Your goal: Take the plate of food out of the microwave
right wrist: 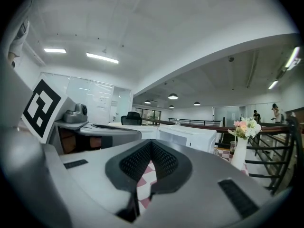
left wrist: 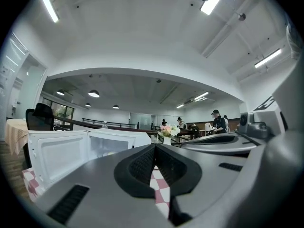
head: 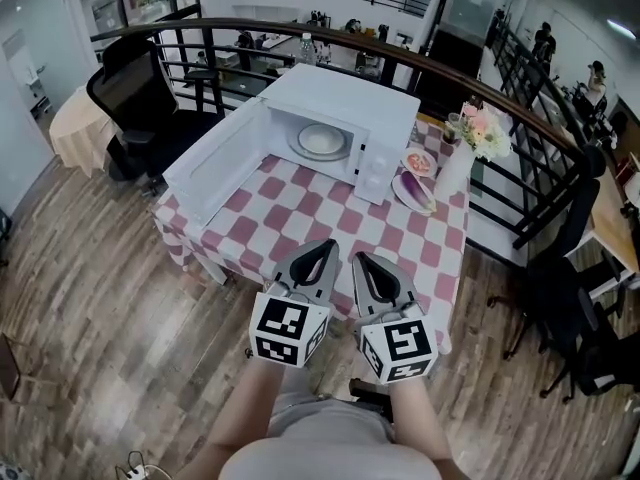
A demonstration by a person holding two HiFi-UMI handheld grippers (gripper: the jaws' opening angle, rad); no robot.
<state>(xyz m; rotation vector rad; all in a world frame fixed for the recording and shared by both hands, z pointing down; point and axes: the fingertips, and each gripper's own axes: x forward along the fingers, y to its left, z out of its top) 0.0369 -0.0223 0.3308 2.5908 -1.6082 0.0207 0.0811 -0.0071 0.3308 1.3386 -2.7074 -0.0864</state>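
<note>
The white microwave (head: 330,118) stands on the checkered table (head: 330,223) with its door (head: 215,168) swung open to the left. Inside it lies a white plate of pale food (head: 320,140). My left gripper (head: 325,251) and right gripper (head: 362,261) hover side by side over the table's near edge, well short of the microwave. Both are shut with nothing between the jaws. In the left gripper view the left gripper (left wrist: 153,158) points level at the microwave (left wrist: 118,141) and its open door (left wrist: 57,153). In the right gripper view the right gripper (right wrist: 151,156) faces the microwave (right wrist: 190,136).
Right of the microwave lie a small plate with food (head: 419,162) and a plate with a purple vegetable (head: 415,190). A white vase of flowers (head: 458,163) stands at the table's right edge. A black office chair (head: 135,98) and a curved railing (head: 480,98) are beyond.
</note>
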